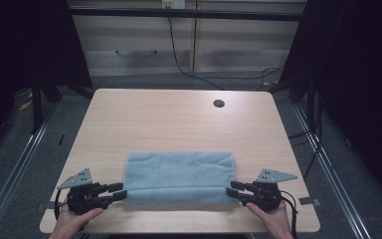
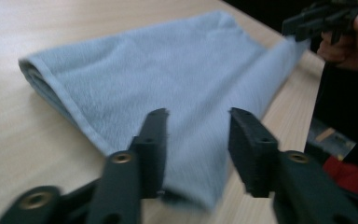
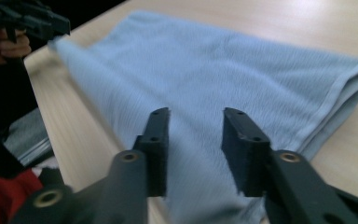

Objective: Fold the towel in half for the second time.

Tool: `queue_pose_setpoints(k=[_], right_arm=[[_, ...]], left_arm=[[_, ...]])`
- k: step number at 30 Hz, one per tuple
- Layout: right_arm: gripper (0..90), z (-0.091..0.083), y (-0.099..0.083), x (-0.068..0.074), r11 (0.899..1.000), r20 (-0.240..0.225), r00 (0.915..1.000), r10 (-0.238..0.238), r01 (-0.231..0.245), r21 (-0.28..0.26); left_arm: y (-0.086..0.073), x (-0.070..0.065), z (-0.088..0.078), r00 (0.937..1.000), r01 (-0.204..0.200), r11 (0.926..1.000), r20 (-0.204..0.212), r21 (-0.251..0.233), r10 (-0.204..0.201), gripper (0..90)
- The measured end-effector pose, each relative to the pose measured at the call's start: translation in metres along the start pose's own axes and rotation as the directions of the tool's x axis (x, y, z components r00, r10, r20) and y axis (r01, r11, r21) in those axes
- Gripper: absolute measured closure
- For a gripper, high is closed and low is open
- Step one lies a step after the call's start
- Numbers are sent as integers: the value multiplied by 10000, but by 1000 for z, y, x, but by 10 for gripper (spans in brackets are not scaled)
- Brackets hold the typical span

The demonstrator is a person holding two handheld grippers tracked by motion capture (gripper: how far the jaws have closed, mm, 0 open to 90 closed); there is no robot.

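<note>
The pale wooden table in front of you carries a folded light-blue towel near its front edge. Your left gripper sits at the towel's left front corner, jaws apart, cloth lying loose between them. Your right gripper sits at the right front corner, jaws likewise apart and pressing on nothing.

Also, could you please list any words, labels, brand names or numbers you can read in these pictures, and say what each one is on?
None: no readable text anywhere.
The folded light blue towel shows no tag or print.
The wooden table is unmarked.
The left gripper and right gripper and their grey plates carry no legible marking.
The small pale objects at the top of the high view are too small to read.
</note>
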State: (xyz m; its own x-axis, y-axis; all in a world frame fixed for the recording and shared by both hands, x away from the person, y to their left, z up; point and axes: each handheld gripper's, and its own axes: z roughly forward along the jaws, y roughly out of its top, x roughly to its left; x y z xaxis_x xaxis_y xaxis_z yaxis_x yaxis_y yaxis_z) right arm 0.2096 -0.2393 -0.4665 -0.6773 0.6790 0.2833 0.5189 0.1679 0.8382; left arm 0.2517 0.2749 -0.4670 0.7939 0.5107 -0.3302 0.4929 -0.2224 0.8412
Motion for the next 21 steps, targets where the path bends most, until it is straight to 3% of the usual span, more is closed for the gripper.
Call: queue_pose_setpoints(k=[2,4,6,8,10,15,18,21], right_arm=[[525,-7,7,0,9990,512,9987,44,-21,-455],[517,-13,12,-2,9973,893,9960,42,24,-731],[482,-17,13,-8,9963,1512,9884,143,-13,-856],[460,-21,9,-14,9941,1783,9832,394,-204,-1069],[453,-25,4,-20,9929,2183,9745,523,-273,-1160],[412,-37,-4,-31,9876,2696,9586,915,-526,-1481],[378,-38,-9,-32,9871,2908,9511,1038,-626,-1476],[365,-35,-12,-31,9907,3065,9473,936,-582,-1228]], left_arm=[[6,3,-5,9998,103,9996,-150,-246,-107,471],[10,8,-6,9971,380,9991,-658,-196,-392,419],[9,14,-5,9900,768,9970,-1178,-105,-775,379],[4,20,-7,9835,723,9973,-1657,-102,-730,352],[0,27,-11,9750,964,9952,-1997,-144,-973,322],[-5,35,-23,9560,905,9950,-2764,-420,-986,233],[-9,40,-21,9513,948,9953,-2931,-172,-957,191],[-11,39,-20,9548,959,9953,-2817,-119,-953,157]])
